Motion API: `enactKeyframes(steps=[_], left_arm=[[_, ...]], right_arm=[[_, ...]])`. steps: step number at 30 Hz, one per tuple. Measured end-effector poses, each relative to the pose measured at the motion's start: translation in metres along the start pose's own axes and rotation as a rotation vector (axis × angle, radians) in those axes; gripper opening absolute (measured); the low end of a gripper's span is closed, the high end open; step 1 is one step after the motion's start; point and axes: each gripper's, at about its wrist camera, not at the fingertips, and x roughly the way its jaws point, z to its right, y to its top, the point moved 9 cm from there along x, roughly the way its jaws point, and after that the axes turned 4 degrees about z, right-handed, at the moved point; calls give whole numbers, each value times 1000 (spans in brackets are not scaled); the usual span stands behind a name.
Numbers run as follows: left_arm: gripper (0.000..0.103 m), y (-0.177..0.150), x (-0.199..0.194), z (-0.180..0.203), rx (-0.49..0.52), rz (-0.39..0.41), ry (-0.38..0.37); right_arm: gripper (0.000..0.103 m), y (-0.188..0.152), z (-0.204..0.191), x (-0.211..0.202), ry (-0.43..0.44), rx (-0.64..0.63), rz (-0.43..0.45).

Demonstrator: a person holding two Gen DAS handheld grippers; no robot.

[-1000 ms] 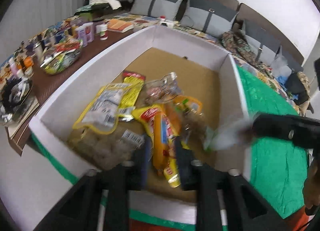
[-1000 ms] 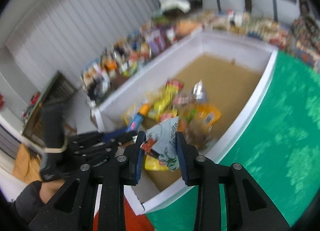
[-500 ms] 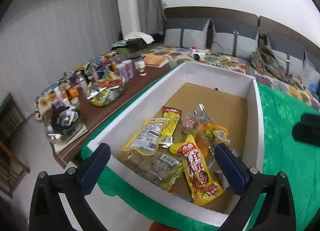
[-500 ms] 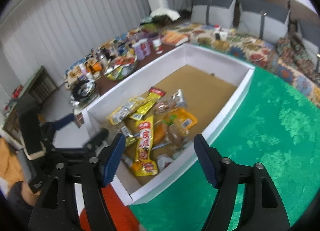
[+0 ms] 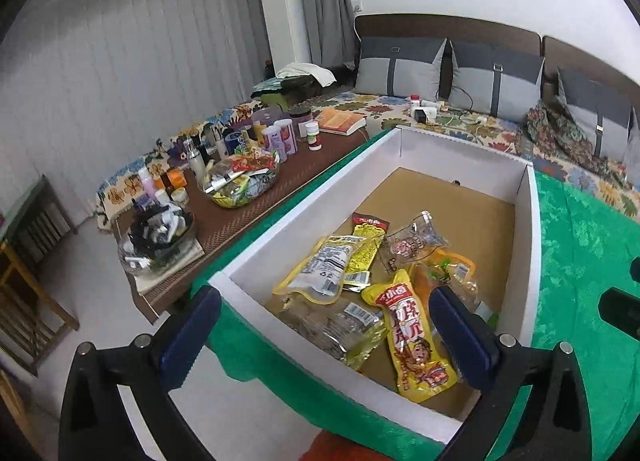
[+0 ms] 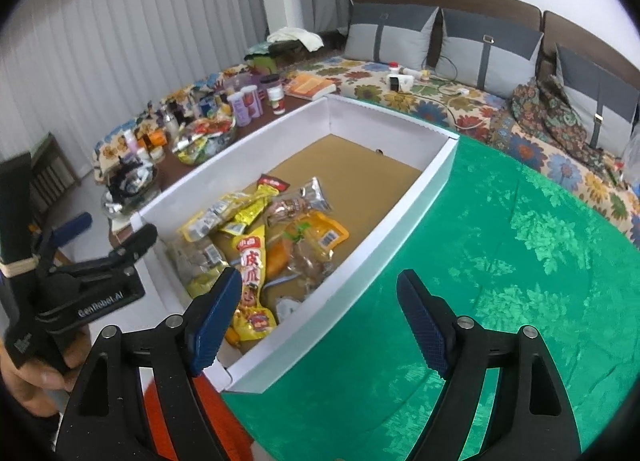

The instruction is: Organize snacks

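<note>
Both grippers spread wide, empty: left gripper [image 5: 324, 325], right gripper [image 6: 320, 313]. Shallow white cardboard box [image 5: 256, 257] holds mixed snack packets; long yellow cartoon-printed packet [image 5: 416, 345] nearest, small white packet [image 6: 286, 307] possibly beside it.

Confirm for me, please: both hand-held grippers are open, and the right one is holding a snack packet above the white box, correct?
Not quite. The right hand-held gripper holds nothing: the right wrist view shows its jaws spread wide and empty. Both are indeed open, the left hand-held gripper too, and the snack packets lie inside the white box.
</note>
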Motion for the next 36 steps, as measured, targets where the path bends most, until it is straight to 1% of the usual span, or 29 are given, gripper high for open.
enactKeyframes(steps=[2, 9, 15, 20, 26, 27, 30, 31, 32, 35, 36], left_arm=[[103, 1, 1, 1, 17, -7, 8], [103, 9, -7, 0, 39, 37, 26], [103, 11, -9, -2, 40, 43, 28], [103, 12, -11, -1, 40, 38, 8], [103, 18, -15, 0, 26, 23, -61], [103, 19, -16, 0, 33, 18, -52], [103, 20, -17, -3, 66, 2, 6], [103, 19, -18, -5, 74, -2, 30], [103, 19, -19, -6, 73, -6, 35], [103, 16, -21, -8, 39, -7, -15], [103, 16, -21, -9, 29, -12, -23]], right_arm=[[83, -2, -2, -1, -10, -15, -5], [83, -4, -12, -1, -22, -45, -15], [83, -3, -18, -2, -21, -47, -15], [83, -4, -17, -2, -26, -40, -24], [83, -1, -23, -4, -30, -21, -41], [83, 1, -24, -5, -34, -20, -39], [83, 6, -25, -8, -43, -16, -32], [83, 8, -26, -10, -40, -14, -24], [83, 11, -27, -13, -38, -10, -2], [83, 27, -22, -38, -50, 20, 173], [83, 30, -20, -44, -66, 24, 206]])
